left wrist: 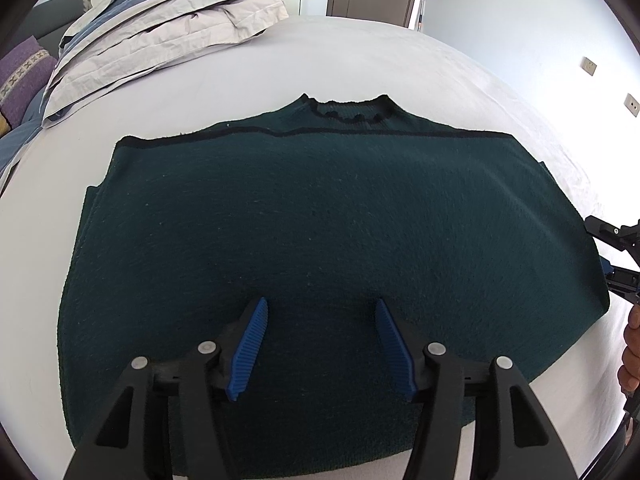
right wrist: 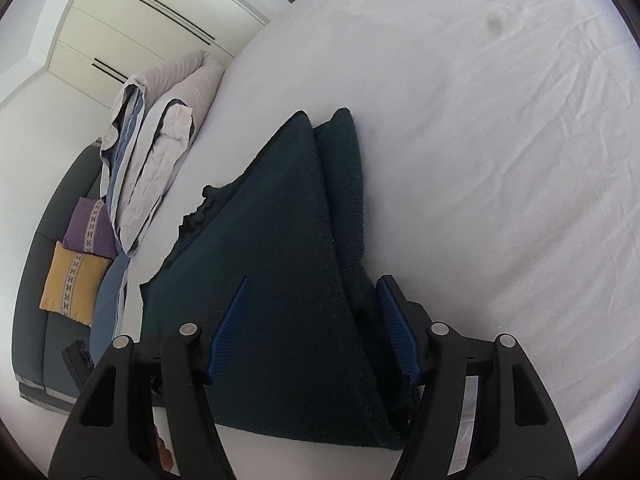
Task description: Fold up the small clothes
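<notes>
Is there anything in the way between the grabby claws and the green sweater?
Nothing visible is in the way. The left hand-held gripper is open right over the dark green sweater on the white bed. The right hand-held gripper is open too, with the sweater's folded edge between its fingers.

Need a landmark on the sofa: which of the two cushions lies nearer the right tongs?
The yellow cushion, lower on the sofa; the purple cushion sits behind it, further from the right tongs.

Bright, even daylight, soft shadows, sharp focus; strong fisheye bending and dark vignetting at the edges.
</notes>
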Demonstrator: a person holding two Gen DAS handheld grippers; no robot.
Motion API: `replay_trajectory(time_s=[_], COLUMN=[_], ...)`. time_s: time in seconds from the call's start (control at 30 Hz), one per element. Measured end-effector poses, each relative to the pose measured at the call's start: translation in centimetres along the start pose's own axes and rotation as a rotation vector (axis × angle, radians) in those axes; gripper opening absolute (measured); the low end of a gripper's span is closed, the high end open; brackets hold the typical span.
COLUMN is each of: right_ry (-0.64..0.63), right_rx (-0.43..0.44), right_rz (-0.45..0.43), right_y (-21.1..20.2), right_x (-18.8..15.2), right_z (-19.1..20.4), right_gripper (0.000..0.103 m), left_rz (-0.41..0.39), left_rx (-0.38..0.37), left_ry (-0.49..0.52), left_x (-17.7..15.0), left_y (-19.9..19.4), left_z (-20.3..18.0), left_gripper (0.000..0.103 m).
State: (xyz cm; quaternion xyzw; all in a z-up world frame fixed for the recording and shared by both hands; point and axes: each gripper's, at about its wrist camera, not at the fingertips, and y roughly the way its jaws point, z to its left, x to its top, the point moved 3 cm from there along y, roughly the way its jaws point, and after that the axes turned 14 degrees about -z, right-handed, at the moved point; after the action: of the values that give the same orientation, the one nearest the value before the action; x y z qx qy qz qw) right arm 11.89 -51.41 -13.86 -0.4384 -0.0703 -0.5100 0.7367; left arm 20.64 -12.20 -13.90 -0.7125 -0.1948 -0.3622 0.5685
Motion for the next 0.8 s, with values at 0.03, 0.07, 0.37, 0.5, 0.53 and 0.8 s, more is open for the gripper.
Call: replay_trajectory(time_s=[0.03, 0.07, 0.37, 0.5, 0.53, 0.8], right_ry=[0.023, 0.045, 0.024, 0.06, 0.053, 0.047], right_rx=[0.01, 0.02, 0.056, 0.063, 0.058, 0.068], right_rz=[0.004, 0.007, 0.08, 0.085, 0.087, 0.091], right_y=[0.2, 0.4, 1.9, 2.3, 2.4, 2.6], right_x=[0.0, 0.1, -0.3, -0.2, -0.2, -0.1], right_z=[-0.3, -0.5, -0.2, -0.8, -0.8, -0.1], right_gripper=[0.063, 0.062, 0.062, 0.054, 0.053, 0.054], left_rz=[0.001, 0.002, 0.013, 0.014, 0.014, 0.014], left_rx=[-0.001, -0.002, 0.02, 0.023, 0.022, 0.022], left_ry=[0.0, 0.0, 0.04, 0.048, 0.048, 0.052], left_x=[0.0, 0.0, -0.1, -0.1, -0.1, 0.0], left_y=[0.0, 0.0, 0.4, 0.5, 0.5, 0.5], left_z=[0.0, 0.0, -0.6, -0.6, -0.6, -0.5], left_gripper=[0.06, 0.06, 0.065, 0.066, 0.066, 0.067])
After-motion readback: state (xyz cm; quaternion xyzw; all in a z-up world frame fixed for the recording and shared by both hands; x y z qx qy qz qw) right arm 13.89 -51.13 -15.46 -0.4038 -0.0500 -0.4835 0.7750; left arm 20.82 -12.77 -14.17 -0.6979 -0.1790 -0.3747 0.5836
